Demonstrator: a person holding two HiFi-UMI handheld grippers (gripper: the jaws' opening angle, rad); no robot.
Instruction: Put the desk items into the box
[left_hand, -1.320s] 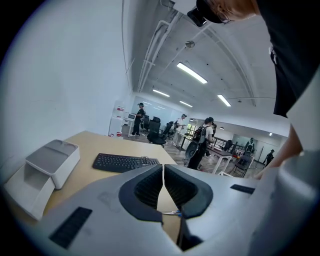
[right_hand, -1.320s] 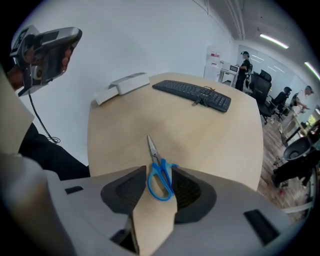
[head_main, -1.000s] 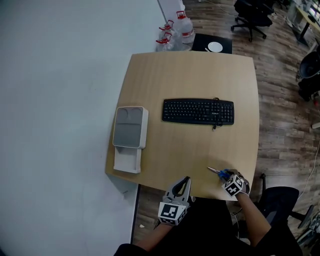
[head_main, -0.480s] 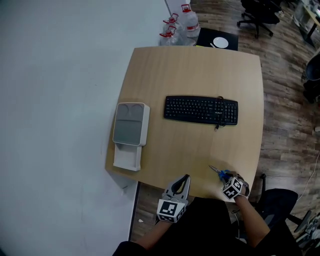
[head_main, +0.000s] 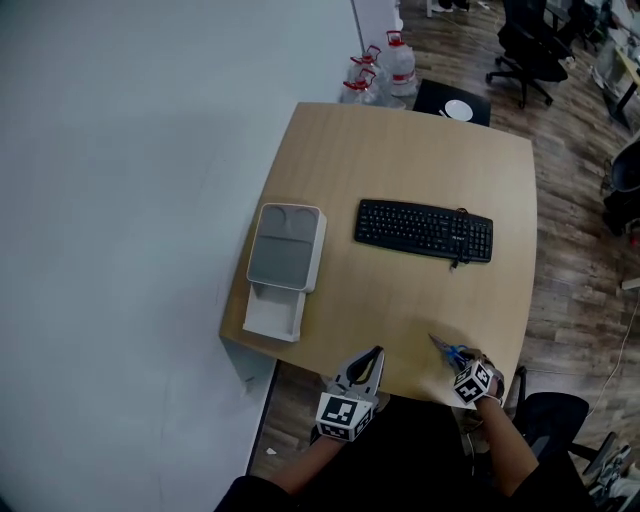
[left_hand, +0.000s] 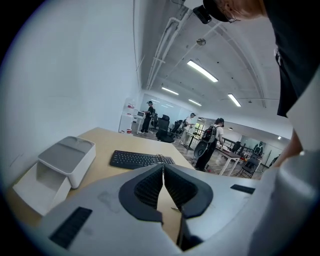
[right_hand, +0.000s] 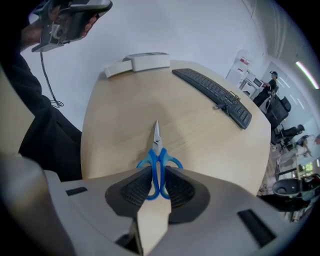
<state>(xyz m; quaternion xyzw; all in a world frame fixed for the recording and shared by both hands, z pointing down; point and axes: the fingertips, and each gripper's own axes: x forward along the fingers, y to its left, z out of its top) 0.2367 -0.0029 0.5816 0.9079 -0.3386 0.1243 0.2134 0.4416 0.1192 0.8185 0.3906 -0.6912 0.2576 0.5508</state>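
Table: light wood, rounded corners, against a white wall on the person's left
Keyboard: black, lying across the far-right half of the top, cable at its right end; well apart from both grippers
Box: white w/ grey recessed top, at the table's left edge; lower open white part at its near end
Between scissors & box: bare tabletop; the keyboard lies farther back, off that line
Around the room: water bottles w/ red handles on the floor past the far corner, office chairs on wood flooring at right; left gripper view shows people standing among desks far behind
Scissors: blue handle loops, short silver blades closed to a point, tips aimed away from the person; at the table's near-right edge, well apart from the box; can't tell if the tips touch the wood
Right gripper: pointing steeply down, jaws have just been closing, ribbed pads now pinching the blue handles from both sides
Left gripper: jaws pressed together, nothing btwn them; at the near edge, aimed over the table toward keyboard & box
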